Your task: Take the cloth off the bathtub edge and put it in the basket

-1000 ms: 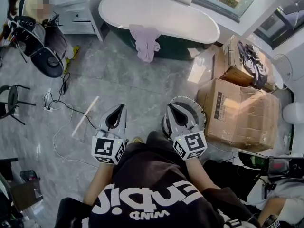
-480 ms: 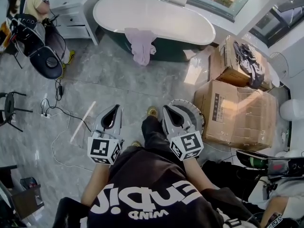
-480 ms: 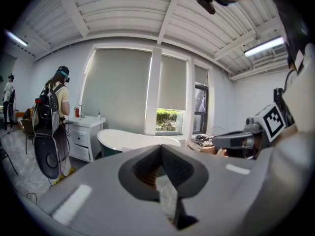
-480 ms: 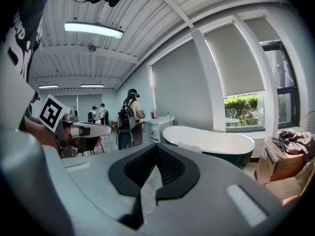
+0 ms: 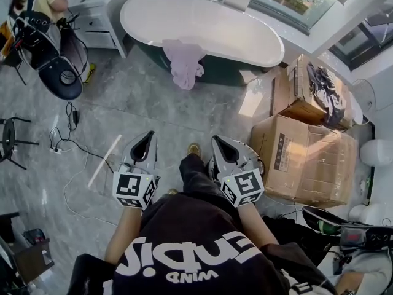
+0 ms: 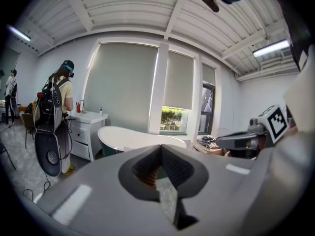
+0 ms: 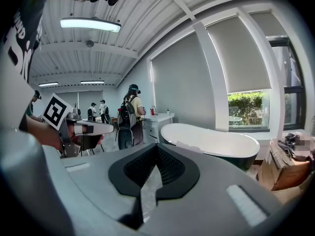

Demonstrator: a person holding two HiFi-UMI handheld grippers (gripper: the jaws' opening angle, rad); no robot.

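1. Left gripper: fingers clenched tip to tip, nothing between them. The left gripper view shows the pads pressed together, empty.
2. Right gripper: same, fingers clenched on nothing. The right gripper view shows the tips meeting with no gap.
3. Both grippers are held side by side above the grey floor, well apart from the tub and aimed toward it, only slightly downward.
4. Cloth: pale pink, draped over the near edge of the bathtub, left of that edge's middle. It hangs down the dark outer wall, with the lower end close to the floor. Neither gripper touches it.
5. The right gripper view also catches the cloth as a small pale lump on the tub's near edge.
6. Basket: round thing on the floor under the right gripper. It is mostly hidden, so probably the basket, with only a sliver of rim showing beside the gripper body.
7. Cardboard boxes are stacked on the floor just right of the basket, between it and the wall.
8. The wearer's shoe shows on the floor between the two grippers.
9. White cabinet stands at the tub's left end. A second person with a backpack stands in front of it.
10. A cable lies loose on the floor to the left of the left gripper.
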